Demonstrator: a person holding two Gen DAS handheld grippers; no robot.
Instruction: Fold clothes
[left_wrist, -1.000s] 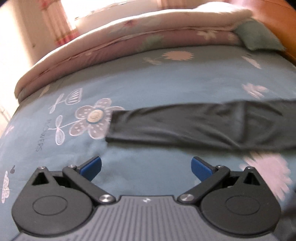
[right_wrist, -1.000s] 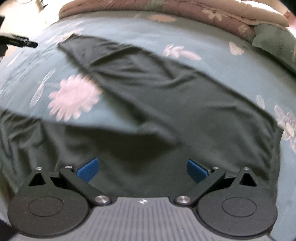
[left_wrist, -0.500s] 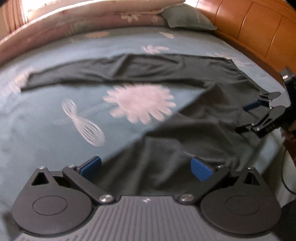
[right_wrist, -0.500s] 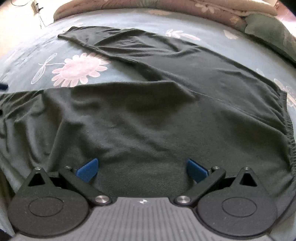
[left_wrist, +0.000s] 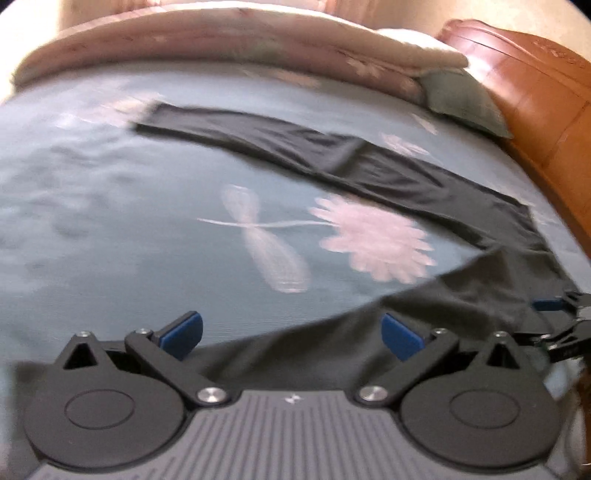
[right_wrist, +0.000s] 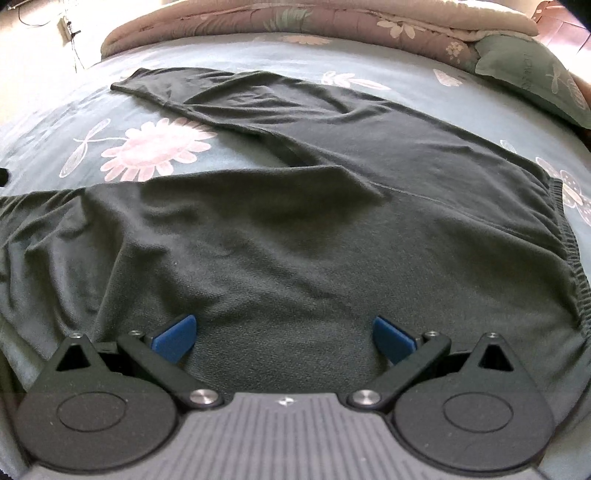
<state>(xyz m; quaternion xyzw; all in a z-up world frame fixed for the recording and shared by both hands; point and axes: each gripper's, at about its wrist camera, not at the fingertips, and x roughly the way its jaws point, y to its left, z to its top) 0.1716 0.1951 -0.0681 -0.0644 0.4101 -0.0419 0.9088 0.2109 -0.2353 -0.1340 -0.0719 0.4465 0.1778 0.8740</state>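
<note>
I see both the left hand-held gripper (left_wrist: 291, 332) and right hand-held gripper (right_wrist: 284, 336) released above dark trousers (right_wrist: 295, 240) spread on the bed (left_wrist: 92, 221).

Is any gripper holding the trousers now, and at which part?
No. The left gripper and right gripper are both open above the dark trousers, with no cloth between the fingers.
</note>
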